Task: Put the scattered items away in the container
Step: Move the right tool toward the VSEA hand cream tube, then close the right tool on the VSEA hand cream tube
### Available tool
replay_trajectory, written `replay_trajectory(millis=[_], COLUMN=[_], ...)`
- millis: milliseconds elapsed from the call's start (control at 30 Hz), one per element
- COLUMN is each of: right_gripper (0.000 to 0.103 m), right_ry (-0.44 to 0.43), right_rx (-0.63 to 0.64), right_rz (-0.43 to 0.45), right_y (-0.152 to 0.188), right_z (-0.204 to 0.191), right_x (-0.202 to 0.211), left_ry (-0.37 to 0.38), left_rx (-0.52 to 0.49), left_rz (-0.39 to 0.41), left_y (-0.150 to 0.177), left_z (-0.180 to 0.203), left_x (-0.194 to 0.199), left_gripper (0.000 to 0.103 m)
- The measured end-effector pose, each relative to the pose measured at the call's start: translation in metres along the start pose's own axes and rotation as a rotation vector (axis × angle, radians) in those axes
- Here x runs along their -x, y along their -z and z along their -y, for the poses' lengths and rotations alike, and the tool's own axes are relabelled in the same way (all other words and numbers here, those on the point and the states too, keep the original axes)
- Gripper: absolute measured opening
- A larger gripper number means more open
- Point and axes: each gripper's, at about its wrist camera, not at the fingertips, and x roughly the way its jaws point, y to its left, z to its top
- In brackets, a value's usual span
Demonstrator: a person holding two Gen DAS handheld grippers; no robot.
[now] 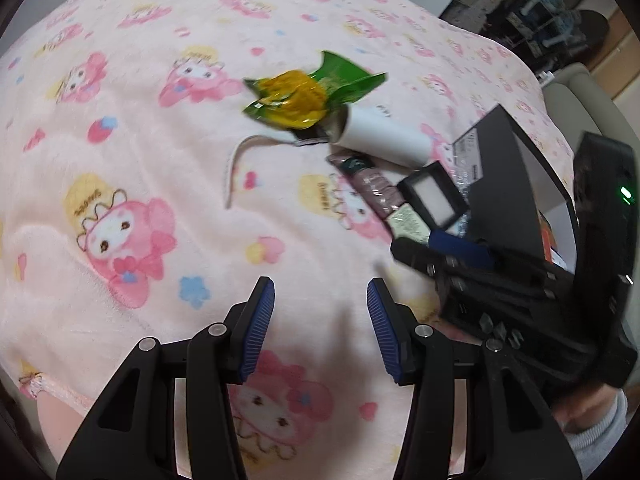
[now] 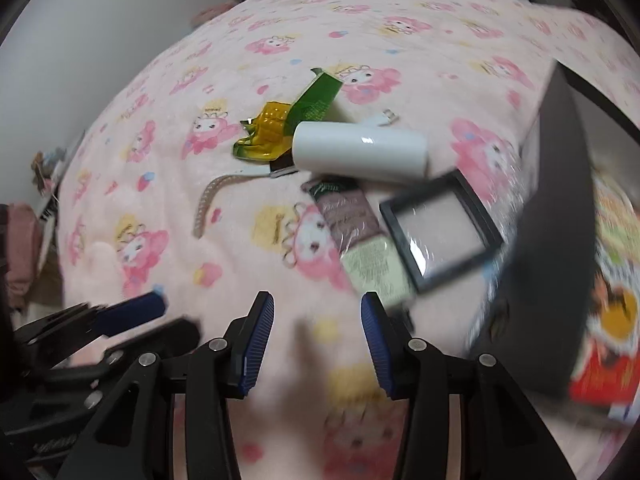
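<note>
On a pink cartoon blanket (image 1: 140,140) lie a green and yellow wrapper (image 1: 298,94) (image 2: 280,128), a white cylinder (image 1: 380,136) (image 2: 360,152), a watch with a pale strap (image 1: 240,160) (image 2: 212,196), a brown-pink packet (image 1: 372,188) (image 2: 352,220) and a black-framed square compact (image 1: 434,196) (image 2: 440,228). A dark box (image 1: 504,168) (image 2: 560,200) stands open at the right. My left gripper (image 1: 320,328) is open and empty above the blanket. My right gripper (image 2: 318,344) is open and empty, near the packet's end.
The right gripper's body (image 1: 520,292) shows at the right of the left wrist view, beside the box. The left gripper's fingers (image 2: 132,312) show at the lower left of the right wrist view. Colourful printed items (image 2: 608,340) lie inside the box. Shelves (image 1: 540,12) stand behind the bed.
</note>
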Motion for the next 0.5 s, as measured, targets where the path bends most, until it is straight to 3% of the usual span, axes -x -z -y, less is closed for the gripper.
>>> replay_trajectory(millis=[233, 500], right_gripper=[0.044, 0.050], right_ry=[0.096, 0.142], right_rx=[0.036, 0.034], right_rz=[-0.015, -0.019], right_y=[-0.017, -0.020], right_z=[0.003, 0.006], right_x=[-0.030, -0.039], left_ry=[0.003, 0.044], left_rx=[0.014, 0.024], left_rz=[-0.035, -0.002], left_y=[-0.009, -0.056], left_z=[-0.011, -0.001], left_x=[-0.026, -0.052], left_gripper=[0.049, 0.047])
